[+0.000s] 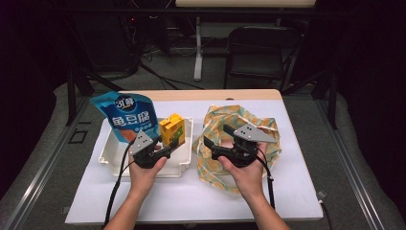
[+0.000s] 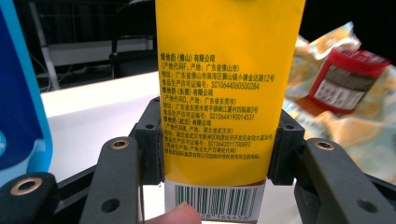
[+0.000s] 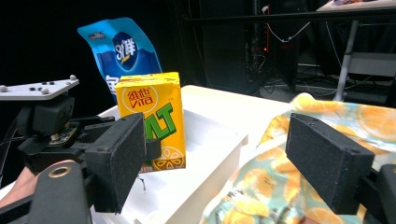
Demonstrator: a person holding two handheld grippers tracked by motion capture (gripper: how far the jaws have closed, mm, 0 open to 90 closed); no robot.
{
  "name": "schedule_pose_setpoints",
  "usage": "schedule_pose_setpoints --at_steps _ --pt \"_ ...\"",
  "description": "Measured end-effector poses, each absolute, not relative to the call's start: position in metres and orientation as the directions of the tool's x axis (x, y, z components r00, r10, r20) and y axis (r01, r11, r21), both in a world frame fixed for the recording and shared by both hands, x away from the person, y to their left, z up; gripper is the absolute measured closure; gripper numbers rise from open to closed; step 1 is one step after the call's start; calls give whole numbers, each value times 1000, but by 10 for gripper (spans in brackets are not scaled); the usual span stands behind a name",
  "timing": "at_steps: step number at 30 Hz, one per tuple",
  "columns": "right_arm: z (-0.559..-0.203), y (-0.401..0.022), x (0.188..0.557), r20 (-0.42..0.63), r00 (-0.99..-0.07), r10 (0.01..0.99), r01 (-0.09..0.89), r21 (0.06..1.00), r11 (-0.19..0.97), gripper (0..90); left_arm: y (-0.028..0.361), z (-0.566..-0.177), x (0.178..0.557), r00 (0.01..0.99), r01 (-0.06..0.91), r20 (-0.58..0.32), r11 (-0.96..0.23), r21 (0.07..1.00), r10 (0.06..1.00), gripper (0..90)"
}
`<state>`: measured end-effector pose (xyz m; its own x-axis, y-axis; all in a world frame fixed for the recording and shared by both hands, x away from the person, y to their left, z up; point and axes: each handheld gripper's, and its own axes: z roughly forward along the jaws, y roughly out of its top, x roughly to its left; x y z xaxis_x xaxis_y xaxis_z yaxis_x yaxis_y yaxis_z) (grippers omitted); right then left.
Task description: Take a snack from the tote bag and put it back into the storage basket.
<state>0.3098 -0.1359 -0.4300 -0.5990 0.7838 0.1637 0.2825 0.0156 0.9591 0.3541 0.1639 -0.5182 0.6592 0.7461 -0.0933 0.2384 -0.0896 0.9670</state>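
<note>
From the high view, a person's left gripper [image 1: 165, 149] clamps a yellow cardboard juice carton [image 1: 172, 130] standing upright in a shallow white plastic tray [image 1: 107, 155], beside a blue foil snack pouch [image 1: 127, 115]. The right gripper [image 1: 218, 139] rests on an orange-print fabric bag [image 1: 268, 148], jaws apart and empty.

In the left gripper view, both pads press the carton's [image 2: 219, 84] lower sides; a red-lidded tub [image 2: 348, 79] seems to lie in the bag, though it is blurred.

In the right gripper view, the wide jaws frame the bag's [image 3: 280, 186] edge. With so low a grip, the carton [image 3: 152, 119] could tip during lifting, or catch the bag's slack mouth.
</note>
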Motion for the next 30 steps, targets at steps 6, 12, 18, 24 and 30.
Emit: schedule_pose_setpoints --at_steps 6,12,18,24,30 --pt "-438 -149 309 158 -576 802 291 956 21 209 164 -532 368 640 265 -110 -84 961 761 511" --pt "-444 -166 308 155 -552 820 292 956 17 218 159 -534 376 614 310 -104 -118 943 783 510" --pt "-448 -178 306 162 -531 832 295 956 2 222 155 -537 387 587 385 -104 -163 909 803 510" --pt "-454 -183 307 166 -518 839 300 954 -4 226 151 -538 398 588 437 -111 -200 877 801 509" --pt "-457 -183 307 165 -514 842 300 954 -4 232 144 -542 402 586 435 -72 -238 869 807 509"
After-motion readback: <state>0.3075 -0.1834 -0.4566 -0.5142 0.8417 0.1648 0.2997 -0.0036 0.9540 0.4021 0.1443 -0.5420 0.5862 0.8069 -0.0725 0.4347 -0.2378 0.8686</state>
